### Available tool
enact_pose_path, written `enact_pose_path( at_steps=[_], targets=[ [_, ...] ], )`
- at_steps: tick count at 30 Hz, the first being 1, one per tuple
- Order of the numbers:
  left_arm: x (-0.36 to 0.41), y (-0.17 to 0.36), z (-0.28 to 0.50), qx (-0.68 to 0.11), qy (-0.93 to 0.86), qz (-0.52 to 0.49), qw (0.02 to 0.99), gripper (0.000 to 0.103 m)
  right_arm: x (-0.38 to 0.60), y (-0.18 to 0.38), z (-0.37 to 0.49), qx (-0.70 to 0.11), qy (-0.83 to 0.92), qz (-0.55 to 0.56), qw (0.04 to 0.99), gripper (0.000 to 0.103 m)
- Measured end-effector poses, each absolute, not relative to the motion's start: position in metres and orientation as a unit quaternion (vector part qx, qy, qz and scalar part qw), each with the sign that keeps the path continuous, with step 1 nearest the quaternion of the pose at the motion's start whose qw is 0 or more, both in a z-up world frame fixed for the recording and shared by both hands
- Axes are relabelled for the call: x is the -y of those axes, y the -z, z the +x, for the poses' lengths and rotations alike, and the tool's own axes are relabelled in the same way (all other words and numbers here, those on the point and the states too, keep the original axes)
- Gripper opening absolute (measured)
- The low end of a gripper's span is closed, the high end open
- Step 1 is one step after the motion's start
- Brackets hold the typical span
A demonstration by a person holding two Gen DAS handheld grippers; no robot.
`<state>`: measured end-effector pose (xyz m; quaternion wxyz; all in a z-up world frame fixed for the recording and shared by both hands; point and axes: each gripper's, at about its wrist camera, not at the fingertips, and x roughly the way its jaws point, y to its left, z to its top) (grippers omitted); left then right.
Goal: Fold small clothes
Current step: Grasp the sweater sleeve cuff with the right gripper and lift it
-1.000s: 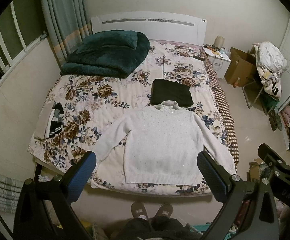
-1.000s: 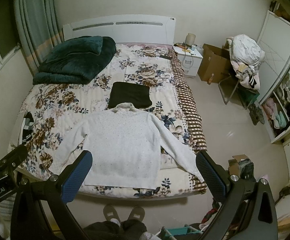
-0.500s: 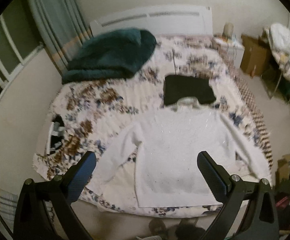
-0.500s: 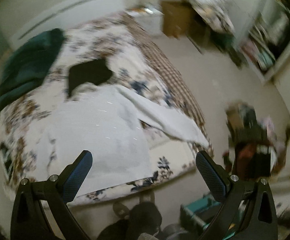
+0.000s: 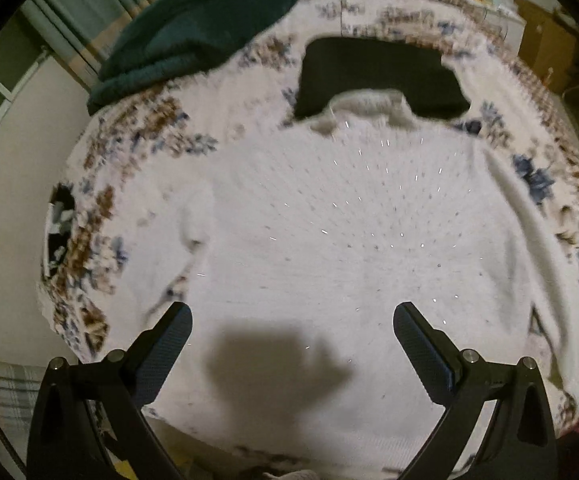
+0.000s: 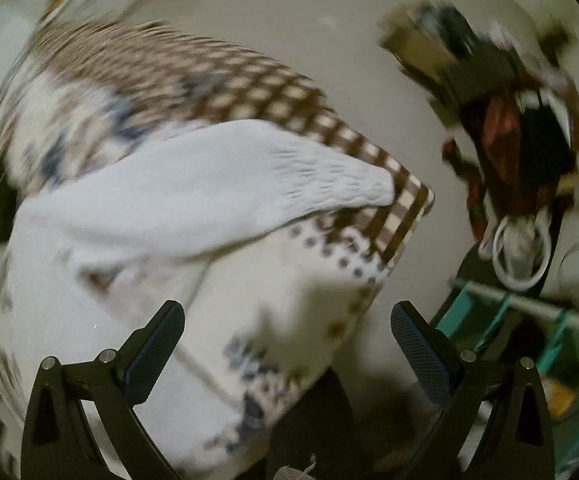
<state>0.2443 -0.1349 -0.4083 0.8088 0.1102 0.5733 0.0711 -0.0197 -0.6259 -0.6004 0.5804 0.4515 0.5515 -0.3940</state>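
Observation:
A white long-sleeved sweater [image 5: 329, 240] lies flat, face up, on the floral bedspread [image 5: 137, 152], its collar toward the headboard. My left gripper [image 5: 291, 328] is open and empty, close above the sweater's lower body, and its shadow falls on the knit. In the right wrist view the sweater's right sleeve [image 6: 217, 192] runs out to the bed's near right corner, its cuff on the brown checked border [image 6: 269, 92]. My right gripper [image 6: 287, 324] is open and empty above that corner, short of the cuff. Both views are motion-blurred.
A folded black garment [image 5: 381, 72] lies just beyond the collar. A dark green blanket [image 5: 193, 28] is heaped at the head of the bed. Beside the bed's right corner are a bag of clutter [image 6: 509, 112] and a teal rack [image 6: 529, 320] on the floor.
Both grippers have dropped down toward the bed. The left has closed in on the sweater's body; the right has swung right toward the sleeve and bed corner. Both stay open.

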Motion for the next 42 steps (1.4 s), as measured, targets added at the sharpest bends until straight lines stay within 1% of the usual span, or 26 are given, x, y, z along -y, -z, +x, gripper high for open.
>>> enact_pose_path(
  at_steps=[3,5,8,9,11,12,13,14,15,19,21,23,24,25,26,27,28,30,32,36,37,38,39,40,42],
  targets=[
    [0.148,0.446,0.256,-0.586,-0.077,0.113,0.798,0.103,0.659,0.649,-0.048,-0.496,0.415,0.541,0.538,0.103],
    [0.156,0.47,0.263,-0.6,-0.079,0.114,0.788,0.103,0.673,0.671,-0.066,-0.447,0.422,0.599,0.513,0.1],
    [0.165,0.497,0.27,-0.61,-0.072,0.115,0.781,0.103,0.688,0.695,-0.082,-0.373,0.431,0.658,0.493,0.1],
    [0.168,0.506,0.271,-0.613,-0.069,0.119,0.778,0.103,0.692,0.701,-0.084,-0.354,0.436,0.666,0.491,0.096],
    [0.175,0.518,0.273,-0.615,-0.063,0.127,0.776,0.103,0.7,0.712,-0.079,-0.335,0.438,0.671,0.496,0.08],
    [0.178,0.522,0.274,-0.616,-0.061,0.13,0.775,0.103,0.703,0.715,-0.073,-0.34,0.442,0.661,0.502,0.065],
    [0.181,0.527,0.275,-0.617,-0.057,0.133,0.773,0.103,0.705,0.714,-0.069,-0.348,0.45,0.646,0.509,0.038],
    [0.182,0.53,0.275,-0.618,-0.054,0.136,0.772,0.103,0.704,0.708,-0.062,-0.356,0.462,0.624,0.52,0.023],
    [0.184,0.531,0.276,-0.618,-0.052,0.138,0.773,0.103,0.703,0.698,-0.056,-0.362,0.472,0.601,0.533,0.013],
    [0.188,0.531,0.276,-0.616,-0.043,0.145,0.773,0.103,0.689,0.632,-0.036,-0.358,0.487,0.493,0.626,0.012],
    [0.189,0.529,0.276,-0.614,-0.039,0.145,0.775,0.103,0.685,0.623,-0.039,-0.371,0.5,0.451,0.64,0.013],
    [0.189,0.529,0.276,-0.614,-0.035,0.148,0.775,0.103,0.688,0.641,-0.041,-0.415,0.502,0.455,0.607,0.029],
    [0.189,0.53,0.276,-0.614,-0.034,0.149,0.774,0.103,0.691,0.662,-0.048,-0.438,0.494,0.486,0.573,0.045],
    [0.189,0.531,0.276,-0.615,-0.032,0.151,0.773,0.103,0.693,0.676,-0.054,-0.446,0.491,0.511,0.548,0.052],
    [0.189,0.532,0.276,-0.616,-0.03,0.153,0.772,0.103,0.693,0.686,-0.063,-0.439,0.488,0.536,0.531,0.052],
    [0.19,0.533,0.276,-0.616,-0.028,0.154,0.772,0.103,0.692,0.693,-0.069,-0.421,0.482,0.563,0.524,0.055],
    [0.19,0.534,0.275,-0.616,-0.027,0.156,0.772,0.103,0.691,0.697,-0.074,-0.4,0.475,0.586,0.521,0.061],
    [0.19,0.536,0.276,-0.615,-0.025,0.16,0.772,0.103,0.689,0.702,-0.082,-0.354,0.464,0.626,0.517,0.065],
    [0.189,0.539,0.277,-0.616,-0.024,0.16,0.771,0.103,0.69,0.71,-0.09,-0.321,0.448,0.661,0.508,0.066],
    [0.184,0.544,0.278,-0.621,-0.027,0.156,0.768,0.103,0.698,0.728,-0.078,-0.291,0.465,0.671,0.5,0.066],
    [0.182,0.546,0.279,-0.623,-0.029,0.154,0.767,0.103,0.703,0.726,-0.075,-0.288,0.474,0.661,0.505,0.063],
    [0.18,0.547,0.279,-0.624,-0.033,0.152,0.766,0.103,0.706,0.721,-0.069,-0.283,0.485,0.644,0.52,0.054],
    [0.177,0.548,0.28,-0.624,-0.036,0.15,0.766,0.103,0.709,0.716,-0.061,-0.291,0.49,0.626,0.532,0.03],
    [0.173,0.549,0.282,-0.623,-0.04,0.148,0.767,0.103,0.713,0.713,-0.052,-0.3,0.492,0.614,0.539,0.016],
    [0.165,0.55,0.284,-0.624,-0.048,0.141,0.767,0.103,0.714,0.697,-0.036,-0.305,0.494,0.593,0.558,0.014]
  ],
)
